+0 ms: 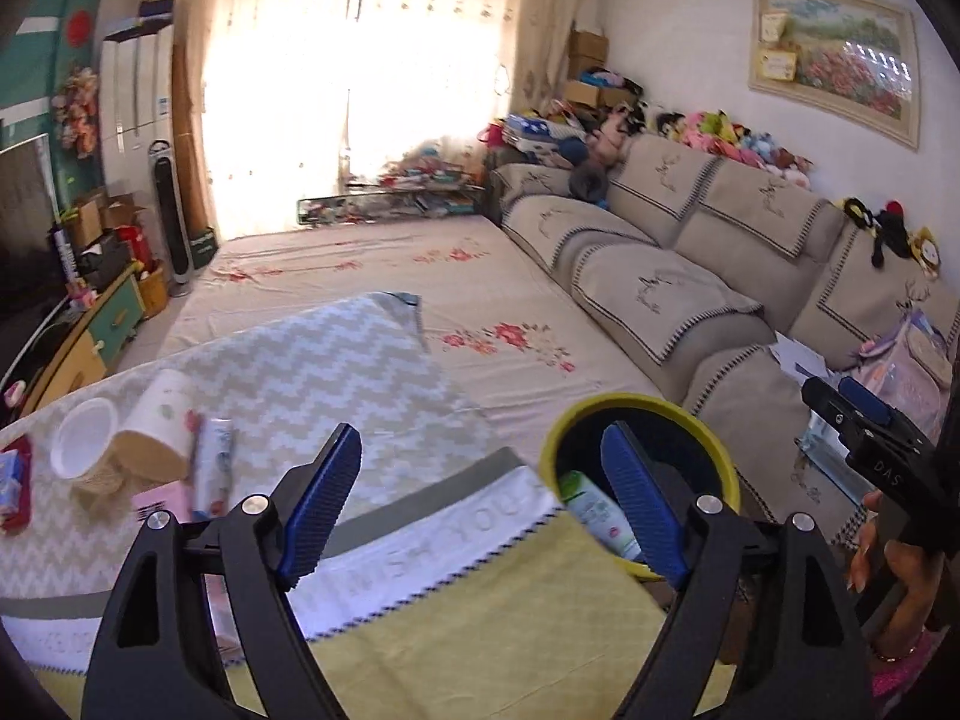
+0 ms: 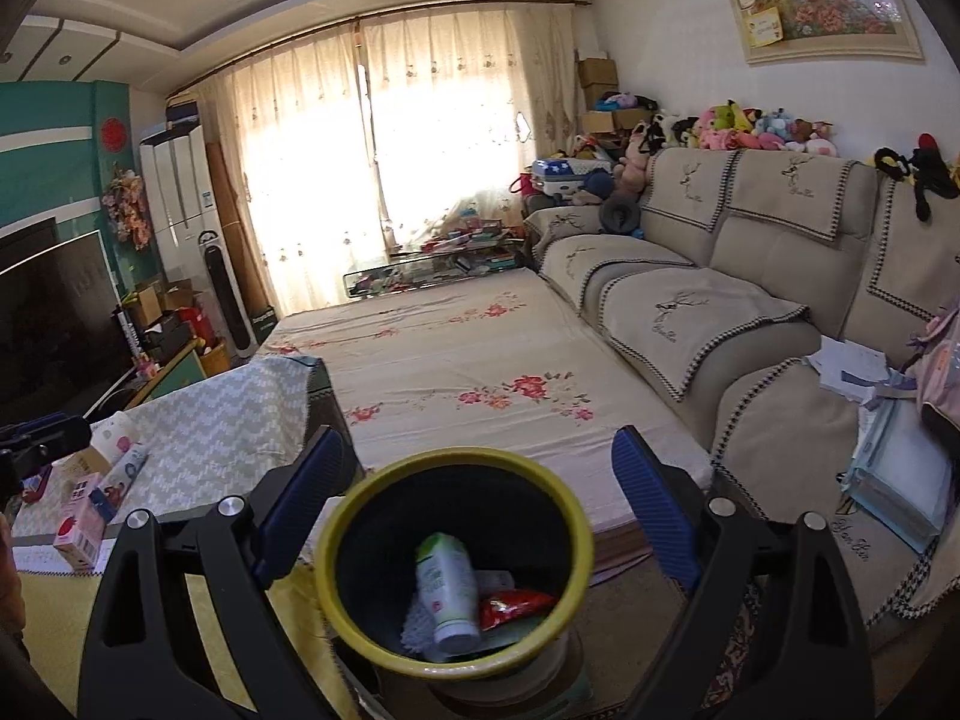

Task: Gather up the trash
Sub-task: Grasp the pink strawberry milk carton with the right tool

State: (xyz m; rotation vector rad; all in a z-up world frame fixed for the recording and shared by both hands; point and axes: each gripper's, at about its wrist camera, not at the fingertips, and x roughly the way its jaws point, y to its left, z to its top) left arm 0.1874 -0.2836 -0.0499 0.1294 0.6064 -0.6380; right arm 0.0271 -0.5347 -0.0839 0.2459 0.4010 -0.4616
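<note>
A sofa [image 2: 690, 300] runs along my right, with a flowered bed [image 2: 468, 360] beside it, and the tabletop [image 1: 288, 360] under its zigzag cloth sits in front to my left. Below my right gripper [image 2: 480, 492] stands the bin [image 2: 336, 546], yellow-rimmed and dark inside. It already holds a white bottle [image 2: 447, 588] and a red wrapper [image 2: 516, 603], with something pale under them that I cannot make out.

Both grippers are spread wide and hold nothing — the right one hangs straight above the bin mouth, and my left gripper [image 1: 486, 498] hovers over the tabletop's near edge, with the bin just to its right.

The trash not yet collected lies at the tabletop's left end: a paper cup [image 1: 159, 420] on its side, a white lid [image 1: 84, 438] beside it, a slim tube [image 1: 213, 462] and a pink carton [image 2: 81, 522].

I judge all of it light. The cup is thin and will crush, so I would pinch it gently across the wall near its rim. The tube looks smooth and may slip — mid-body, across its width, seems the surest hold.
</note>
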